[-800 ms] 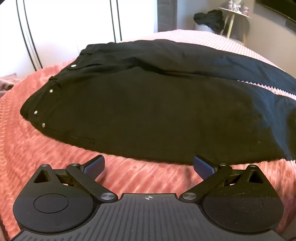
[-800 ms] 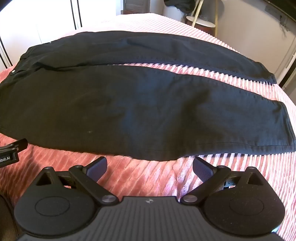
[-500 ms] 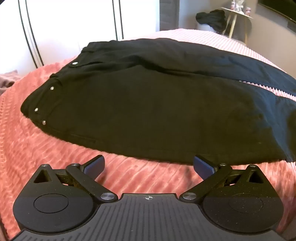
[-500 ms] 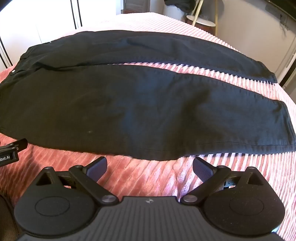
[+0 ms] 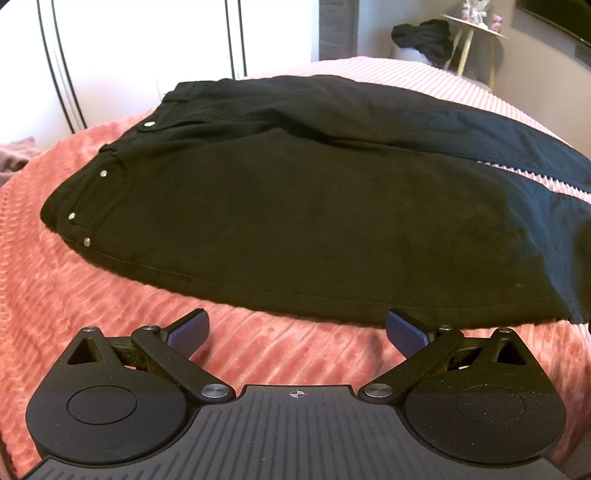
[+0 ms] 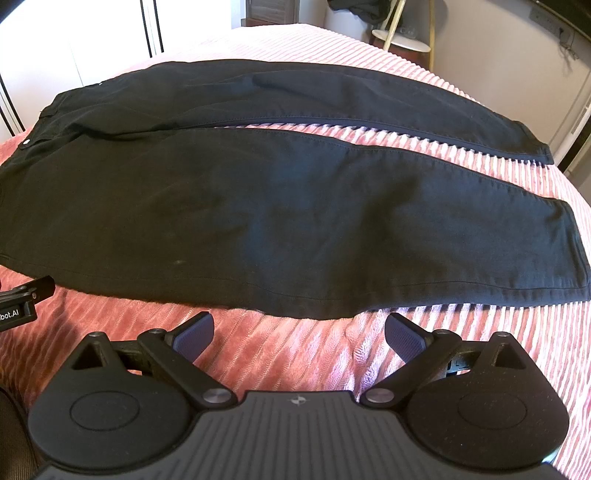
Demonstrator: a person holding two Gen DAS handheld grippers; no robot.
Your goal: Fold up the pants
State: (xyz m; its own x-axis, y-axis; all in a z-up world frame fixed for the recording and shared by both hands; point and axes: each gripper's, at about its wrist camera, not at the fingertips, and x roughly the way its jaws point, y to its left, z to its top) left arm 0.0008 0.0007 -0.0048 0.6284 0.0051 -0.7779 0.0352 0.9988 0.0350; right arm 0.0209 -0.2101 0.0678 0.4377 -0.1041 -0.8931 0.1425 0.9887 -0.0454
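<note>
Black pants (image 5: 295, 206) lie flat on a pink ribbed bedspread (image 5: 92, 295), waistband with silver rivets to the left and both legs running right. In the right wrist view the pants (image 6: 277, 221) show both legs side by side with a narrow gap, hems at the right. My left gripper (image 5: 295, 326) is open and empty, just short of the near edge by the hip. My right gripper (image 6: 299, 328) is open and empty, just short of the near leg's edge. The left gripper's tip (image 6: 26, 299) shows at the left edge of the right wrist view.
White wardrobe doors (image 5: 147, 44) stand behind the bed on the left. A small round side table with gold legs (image 5: 476, 40) and a dark garment (image 5: 424, 35) heaped beside it stand at the far right. The bed's right edge (image 6: 569, 184) drops off near the hems.
The left gripper has shifted slightly, so the waistband sits a little further right and lower in its view. The right gripper has barely moved. Both stay open.
</note>
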